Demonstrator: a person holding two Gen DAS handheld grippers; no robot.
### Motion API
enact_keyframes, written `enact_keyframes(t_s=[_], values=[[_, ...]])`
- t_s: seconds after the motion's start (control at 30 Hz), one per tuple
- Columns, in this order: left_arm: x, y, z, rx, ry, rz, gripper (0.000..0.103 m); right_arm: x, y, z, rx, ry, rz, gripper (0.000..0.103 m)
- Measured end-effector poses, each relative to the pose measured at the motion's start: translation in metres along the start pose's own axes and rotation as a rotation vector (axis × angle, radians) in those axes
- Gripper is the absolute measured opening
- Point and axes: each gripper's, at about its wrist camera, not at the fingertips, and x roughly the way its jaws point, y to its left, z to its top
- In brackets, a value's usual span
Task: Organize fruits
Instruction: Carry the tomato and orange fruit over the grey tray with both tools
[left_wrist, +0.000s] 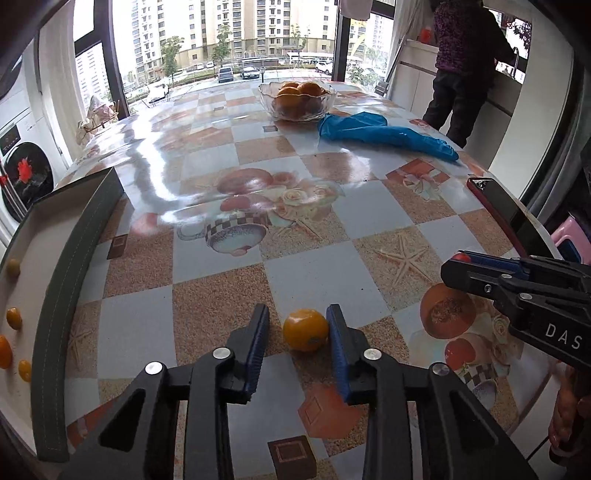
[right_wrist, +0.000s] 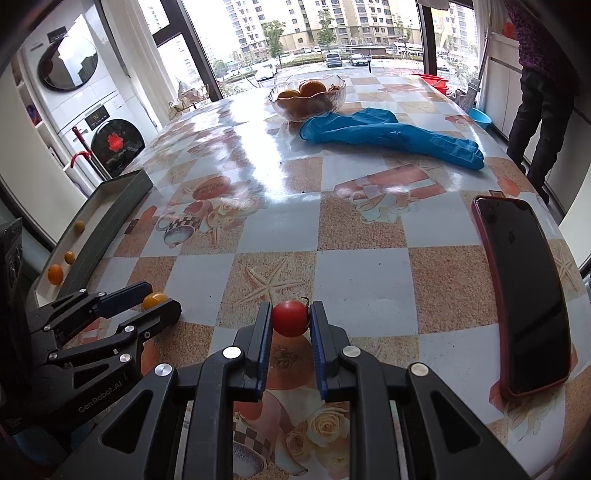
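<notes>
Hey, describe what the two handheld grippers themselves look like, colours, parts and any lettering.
Both the left gripper and the right gripper are matte black plastic linkages with round silver pivot pins and ridged blue pads on the fingers. White lettering marks the bodies: "GenRobot.AI" on the left, "DAS" on the right.

The left gripper (left_wrist: 297, 325) stands low over the patterned tablecloth (left_wrist: 229, 280) with a small yellow tomato (left_wrist: 306, 329) between its blue-padded fingers (left_wrist: 258, 343): the pad on the picture's right touches the fruit, the other stands clear of it. At the left edge a dark-rimmed tray (left_wrist: 70, 280) holds four small yellow and orange tomatoes (left_wrist: 14, 318), and from the right the right gripper (left_wrist: 460, 264) reaches in, closed on something small and red. Farther back stand a glass bowl of oranges (left_wrist: 297, 98), a blue rubber glove (left_wrist: 384, 134) just beside it and a red-cased phone (left_wrist: 498, 206) near the table's right edge.
</notes>
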Motion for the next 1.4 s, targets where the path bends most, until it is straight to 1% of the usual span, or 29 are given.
enact_keyframes(t_s=[0.07,0.2,0.37,0.5,0.67,0.8,0.9,0.97,1.1,1.23,1.4], values=[[-0.001,0.0,0.001,-0.002,0.006,0.001,0.023,-0.002,0.001,0.0,0.002,0.001,0.004,0.022],[-0.011,0.014,-0.001,-0.062,0.028,-0.042,0.023,-0.007,0.006,0.005,-0.006,-0.002,0.012,0.022],[-0.037,0.038,0.005,-0.086,-0.005,-0.002,0.023,-0.005,0.023,0.017,-0.023,0.001,0.032,0.022],[-0.056,0.064,0.007,-0.126,-0.037,0.009,0.023,-0.002,0.046,0.027,-0.041,0.01,0.061,0.022],[-0.075,0.103,0.005,-0.176,-0.095,0.034,0.023,0.003,0.085,0.042,-0.098,0.024,0.093,0.022],[-0.088,0.139,0.0,-0.219,-0.135,0.083,0.023,0.01,0.124,0.052,-0.154,0.038,0.127,0.022],[-0.096,0.169,-0.007,-0.256,-0.151,0.124,0.023,0.019,0.155,0.059,-0.195,0.056,0.16,0.022],[-0.099,0.187,-0.013,-0.281,-0.155,0.152,0.023,0.026,0.177,0.061,-0.221,0.071,0.185,0.022],[-0.1,0.216,-0.027,-0.332,-0.147,0.183,0.023,0.041,0.223,0.063,-0.286,0.103,0.226,0.022],[-0.096,0.234,-0.039,-0.369,-0.134,0.206,0.023,0.054,0.264,0.063,-0.359,0.125,0.25,0.022],[-0.092,0.248,-0.046,-0.4,-0.139,0.216,0.023,0.063,0.294,0.063,-0.438,0.143,0.251,0.022]])
